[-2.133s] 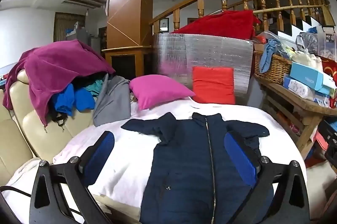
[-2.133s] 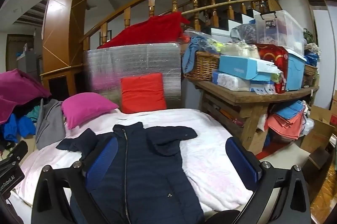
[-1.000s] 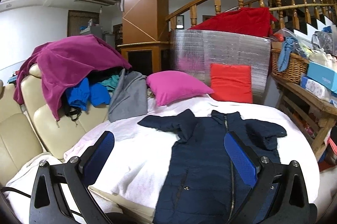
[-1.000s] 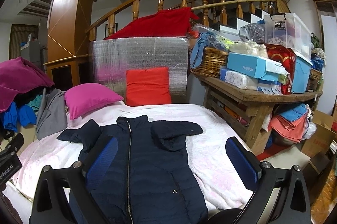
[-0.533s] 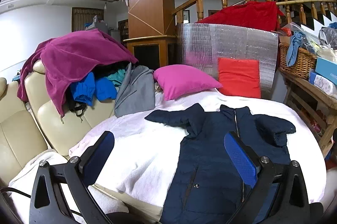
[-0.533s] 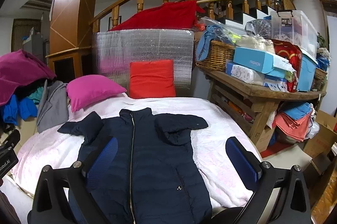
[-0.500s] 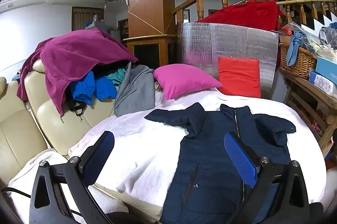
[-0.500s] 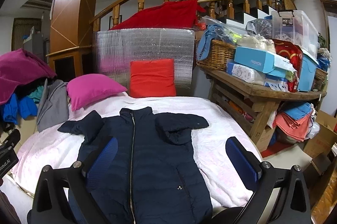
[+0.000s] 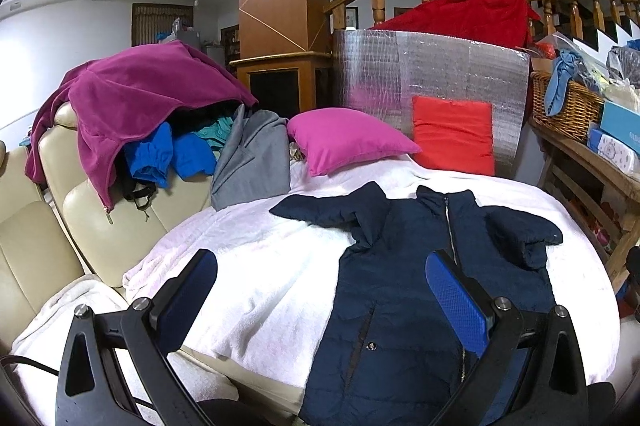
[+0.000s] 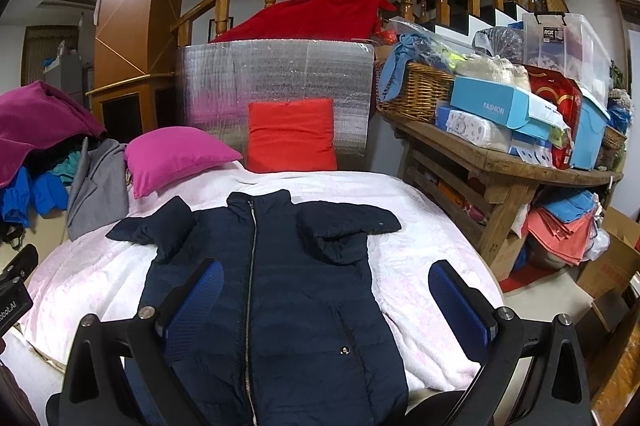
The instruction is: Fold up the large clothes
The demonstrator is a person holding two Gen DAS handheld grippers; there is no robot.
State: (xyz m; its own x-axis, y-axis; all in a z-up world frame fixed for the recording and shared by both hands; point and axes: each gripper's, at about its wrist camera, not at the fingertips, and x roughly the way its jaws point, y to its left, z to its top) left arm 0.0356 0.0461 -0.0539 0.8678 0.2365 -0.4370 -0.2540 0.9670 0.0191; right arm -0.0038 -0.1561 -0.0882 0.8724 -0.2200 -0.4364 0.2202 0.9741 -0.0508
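Note:
A navy padded jacket (image 9: 404,286) (image 10: 276,290) lies face up and zipped on a white blanket (image 9: 256,266) (image 10: 424,238), collar at the far end. Both sleeves are folded in near the shoulders. My left gripper (image 9: 322,286) hovers open over the blanket and the jacket's left side, nothing between its blue pads. My right gripper (image 10: 326,296) hovers open above the jacket's lower right body, touching nothing. The jacket's hem runs out of view below both grippers.
A pink pillow (image 9: 348,140) (image 10: 176,154) and a red cushion (image 9: 452,134) (image 10: 292,134) lean at the far end. A clothes pile (image 9: 148,106) covers a cream sofa (image 9: 36,238) on the left. A wooden bench (image 10: 500,170) with boxes and a basket (image 10: 416,90) stands right.
My left gripper has swung slightly left, so the jacket sits further right in its view. My right gripper has barely moved. Both stay open and the jacket lies unchanged.

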